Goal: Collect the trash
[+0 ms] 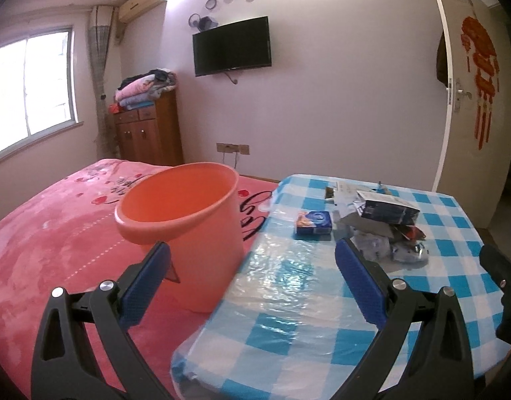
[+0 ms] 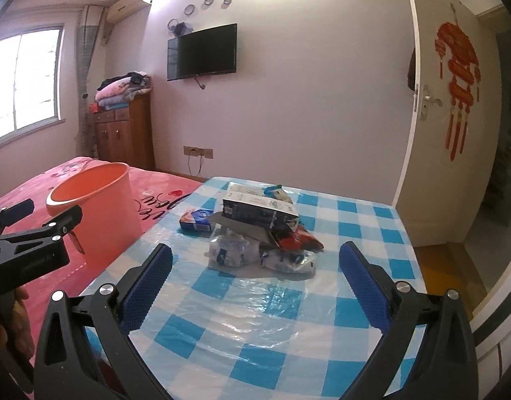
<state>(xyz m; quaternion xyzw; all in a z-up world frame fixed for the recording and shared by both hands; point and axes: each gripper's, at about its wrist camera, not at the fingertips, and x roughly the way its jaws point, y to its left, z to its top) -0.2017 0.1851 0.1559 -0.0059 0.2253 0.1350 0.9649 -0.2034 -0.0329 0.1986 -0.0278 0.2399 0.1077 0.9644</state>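
An orange plastic bin [image 1: 185, 230] [image 2: 95, 210] stands on the pink bed, beside the left edge of a table with a blue-and-white checked cloth [image 1: 289, 316] [image 2: 255, 316]. On the cloth lies a heap of trash [image 1: 385, 226] [image 2: 262, 236]: a dark carton, crumpled clear bottles, a red wrapper. A small blue tissue pack [image 1: 314, 222] [image 2: 197, 220] lies just left of the heap. My left gripper [image 1: 252, 260] is open, straddling the bin's near side and the table edge. My right gripper [image 2: 255, 263] is open, just short of the heap. Both hold nothing.
The pink bedspread [image 1: 55, 233] fills the left. A wooden cabinet [image 1: 148, 130] with folded blankets stands against the far wall under a window. A wall television [image 1: 232, 46] hangs above. A white door [image 2: 455, 116] stands open at the right, past the table's right edge.
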